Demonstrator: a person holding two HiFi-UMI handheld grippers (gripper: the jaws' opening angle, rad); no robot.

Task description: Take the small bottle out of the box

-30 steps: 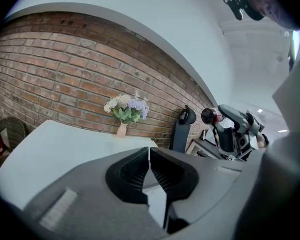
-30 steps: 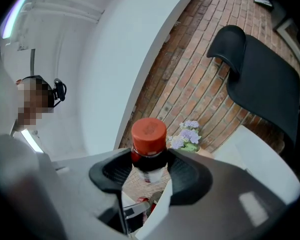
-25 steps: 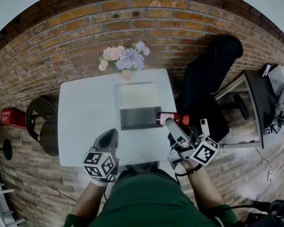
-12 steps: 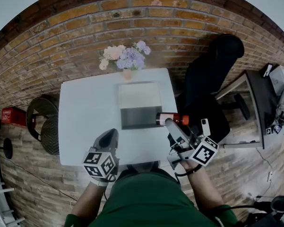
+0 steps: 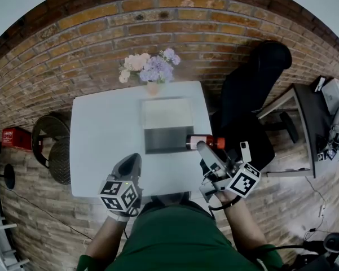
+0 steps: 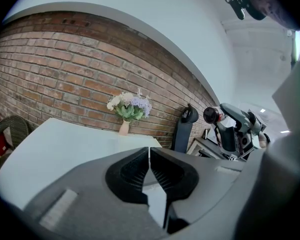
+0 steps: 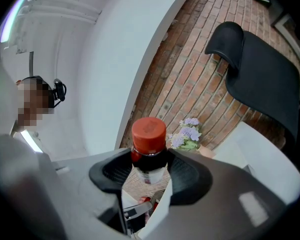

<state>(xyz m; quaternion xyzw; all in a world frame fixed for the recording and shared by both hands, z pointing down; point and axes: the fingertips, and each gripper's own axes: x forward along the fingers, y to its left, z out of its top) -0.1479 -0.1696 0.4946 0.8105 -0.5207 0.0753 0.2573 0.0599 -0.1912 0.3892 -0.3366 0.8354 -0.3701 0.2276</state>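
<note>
At seven o'clock on the table [image 5: 101, 129], the left gripper [image 5: 132, 161] hangs idle, its jaws pressed together on nothing. The box [image 5: 168, 141] sits open mid-table with nothing visible inside. At its three o'clock the right gripper [image 5: 206, 151] pinches the small bottle [image 5: 202, 141] below its red cap [image 7: 149, 129], clear of the rim. The removal looks done; only setting it down remains.
</note>
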